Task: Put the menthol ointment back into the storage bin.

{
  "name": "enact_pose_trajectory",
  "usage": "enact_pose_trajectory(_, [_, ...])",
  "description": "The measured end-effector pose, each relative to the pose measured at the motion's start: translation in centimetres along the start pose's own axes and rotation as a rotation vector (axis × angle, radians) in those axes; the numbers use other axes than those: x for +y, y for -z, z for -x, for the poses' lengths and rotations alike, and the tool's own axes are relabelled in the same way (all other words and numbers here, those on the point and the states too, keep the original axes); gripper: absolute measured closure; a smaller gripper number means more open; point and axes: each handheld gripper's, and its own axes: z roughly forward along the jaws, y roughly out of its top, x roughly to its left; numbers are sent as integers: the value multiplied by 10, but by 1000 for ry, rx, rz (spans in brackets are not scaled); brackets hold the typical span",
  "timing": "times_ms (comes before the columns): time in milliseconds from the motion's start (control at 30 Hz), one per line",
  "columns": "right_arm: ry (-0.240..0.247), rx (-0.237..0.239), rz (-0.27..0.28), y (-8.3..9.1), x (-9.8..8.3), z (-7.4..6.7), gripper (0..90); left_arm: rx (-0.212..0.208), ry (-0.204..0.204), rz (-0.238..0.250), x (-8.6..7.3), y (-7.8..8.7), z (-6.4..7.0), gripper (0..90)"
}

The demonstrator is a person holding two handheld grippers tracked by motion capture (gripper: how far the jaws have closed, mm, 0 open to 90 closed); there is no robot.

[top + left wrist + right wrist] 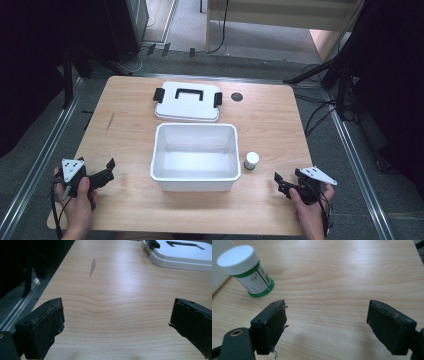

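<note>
An open white plastic box stands in the middle of the wooden table. Its white lid with a black handle and black clips lies flat just behind it; the lid's corner appears far off in the left gripper view. A small white bottle with a white cap and green bands stands upright right of the box, and sits upper left in the right gripper view. My left gripper rests at the front left, open and empty. My right gripper is at the front right, open, short of the bottle.
A round dark hole sits in the table top right of the lid. A grey streak marks the wood at the left. Metal rails and dark stands flank the table; cables lie on the floor at the right.
</note>
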Motion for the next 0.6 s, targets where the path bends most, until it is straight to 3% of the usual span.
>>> enact_pose_trajectory(100, [1, 0, -33, -1, 3, 0, 180, -8, 6, 10, -1, 1, 0, 0])
enact_pose_trajectory(200, [14, 11, -57, 3, 12, -1, 184, -12, -19, 19, -1, 2, 2, 0])
enact_pose_trajectory(267, [34, 52, -136, 5, 24, -2, 185, -13, -16, 21, -1, 2, 2, 0])
enact_pose_trajectory(600, [232, 51, -456, 3, 58, -23, 209, -29, 4, 23, -1, 2, -1, 0])
